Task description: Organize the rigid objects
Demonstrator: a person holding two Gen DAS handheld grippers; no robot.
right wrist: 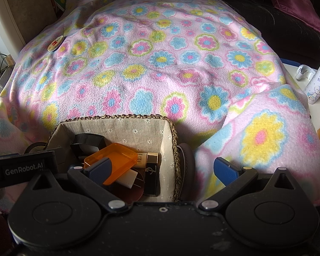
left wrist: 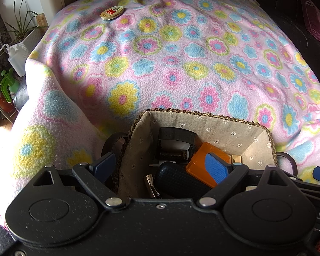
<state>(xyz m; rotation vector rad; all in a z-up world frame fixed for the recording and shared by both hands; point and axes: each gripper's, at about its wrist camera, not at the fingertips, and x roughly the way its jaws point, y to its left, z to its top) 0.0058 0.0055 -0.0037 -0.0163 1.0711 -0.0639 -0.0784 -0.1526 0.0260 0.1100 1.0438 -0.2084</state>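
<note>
Evidently nearing the end: hovering both tools over the lined woven basket [left wrist: 204,115], already holding an orange translucent plastic box [left wrist: 202,160], a dark ribbed cylinder [left wrist: 177,179] and a black-and-gold cosmetic tube [right wrist: 152,170]. Left tool [left wrist: 163,166] spread wide and gripping nothing; right tool [right wrist: 163,168] likewise parted and empty, one finger over the basket, the other outside its rim. Remaining loose: a round cream tin with a red label [left wrist: 112,13], lying well apart on the far side of the pink flowered fleece blanket [left wrist: 181,64] covering the bed. Reaching for it with the nearer left tool (probably the sensible choice), straddling the flat tin across its rim, pressing lightly into the soft fleece, closing squarely to avoid flipping it.
</note>
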